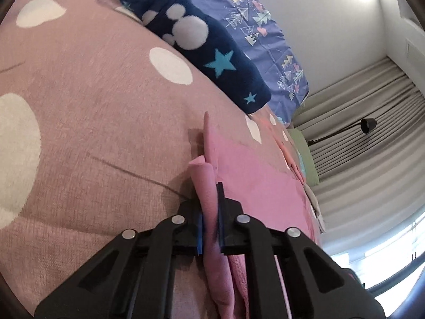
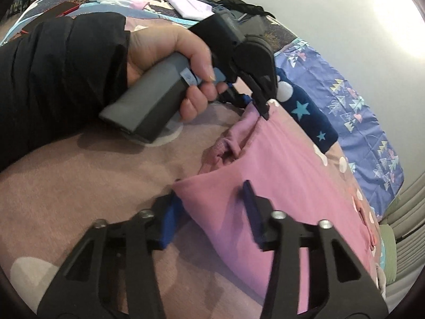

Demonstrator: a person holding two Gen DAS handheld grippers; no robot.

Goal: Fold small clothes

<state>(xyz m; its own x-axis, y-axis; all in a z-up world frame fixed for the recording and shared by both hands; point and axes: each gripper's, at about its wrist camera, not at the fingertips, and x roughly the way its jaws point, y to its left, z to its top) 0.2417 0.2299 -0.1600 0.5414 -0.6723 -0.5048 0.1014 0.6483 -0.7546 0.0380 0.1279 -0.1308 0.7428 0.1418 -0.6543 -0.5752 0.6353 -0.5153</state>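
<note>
A pink garment [image 1: 252, 172] lies flat on the mauve dotted bedcover [image 1: 93, 106]. My left gripper [image 1: 211, 188] is shut on a bunched fold of its edge, which stands up between the blue pads. In the right wrist view the same pink garment [image 2: 279, 159] spreads to the right. There the left gripper [image 2: 263, 106], held by a hand [image 2: 170, 50] in a black sleeve, pinches the far corner. My right gripper [image 2: 209, 202] straddles the near corner, its jaws apart with the cloth edge between them.
A navy fleece garment [image 1: 199, 40] with stars and white dots lies just beyond the pink one, on a purple sheet [image 1: 265, 26] with a tree print. Grey curtains [image 1: 358, 159] and a black lamp [image 1: 368, 125] stand past the bed. Folded clothes [image 2: 188, 6] lie at the far end.
</note>
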